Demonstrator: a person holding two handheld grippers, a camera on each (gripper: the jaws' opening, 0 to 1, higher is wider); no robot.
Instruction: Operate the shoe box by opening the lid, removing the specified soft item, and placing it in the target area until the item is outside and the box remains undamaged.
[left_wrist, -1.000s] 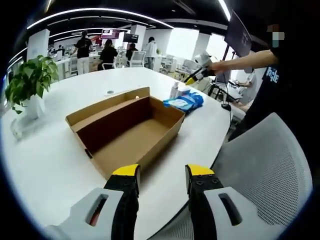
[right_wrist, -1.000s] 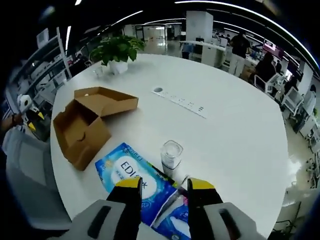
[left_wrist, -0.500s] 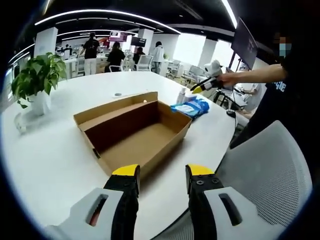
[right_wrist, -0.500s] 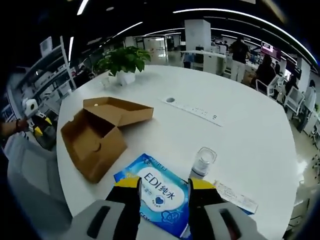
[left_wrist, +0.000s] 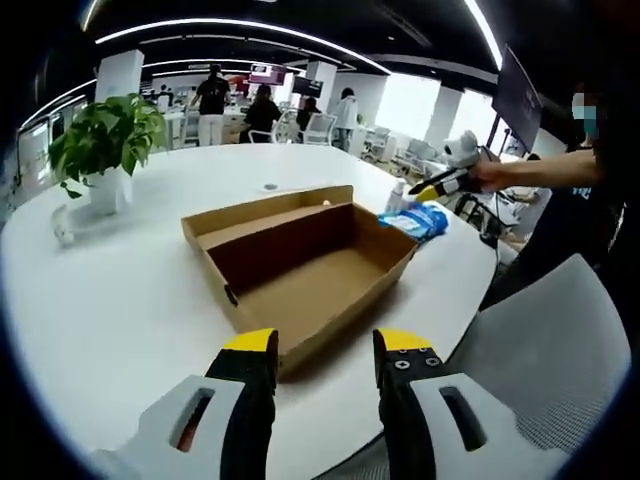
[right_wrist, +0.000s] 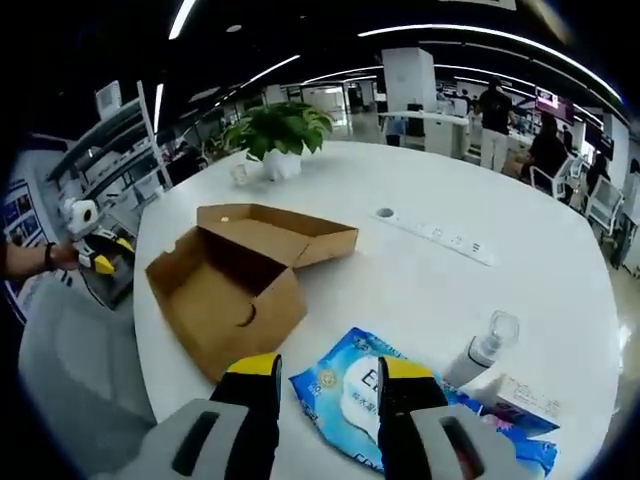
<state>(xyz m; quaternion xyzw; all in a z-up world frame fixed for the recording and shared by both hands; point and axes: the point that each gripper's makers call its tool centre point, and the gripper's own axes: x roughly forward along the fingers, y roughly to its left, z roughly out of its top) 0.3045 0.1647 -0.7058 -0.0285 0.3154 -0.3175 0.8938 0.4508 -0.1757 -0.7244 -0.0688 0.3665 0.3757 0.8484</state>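
The brown cardboard shoe box (left_wrist: 305, 270) lies open on the white round table (left_wrist: 110, 290), its lid (left_wrist: 265, 208) folded back flat; its inside looks bare. A blue soft pack of wipes (left_wrist: 415, 220) rests on the table just past the box's far end. My left gripper (left_wrist: 320, 352) hovers open over the table edge in front of the box. In the right gripper view the box (right_wrist: 235, 295) sits left of the blue pack (right_wrist: 355, 400), and my right gripper (right_wrist: 330, 372) hangs open just above the pack's near corner. A hand holds that right gripper (left_wrist: 443, 184) beyond the pack.
A clear bottle (right_wrist: 487, 345) and a small white carton (right_wrist: 525, 400) stand right of the pack. A power strip (right_wrist: 440, 235) and a potted plant (right_wrist: 280, 135) sit farther back. A grey mesh chair (left_wrist: 540, 350) is at the table edge. My left gripper (right_wrist: 98, 257) shows at far left.
Both views have swung with the hands. The right gripper has drawn back toward the pack's near corner. Box, lid and pack lie where they were.
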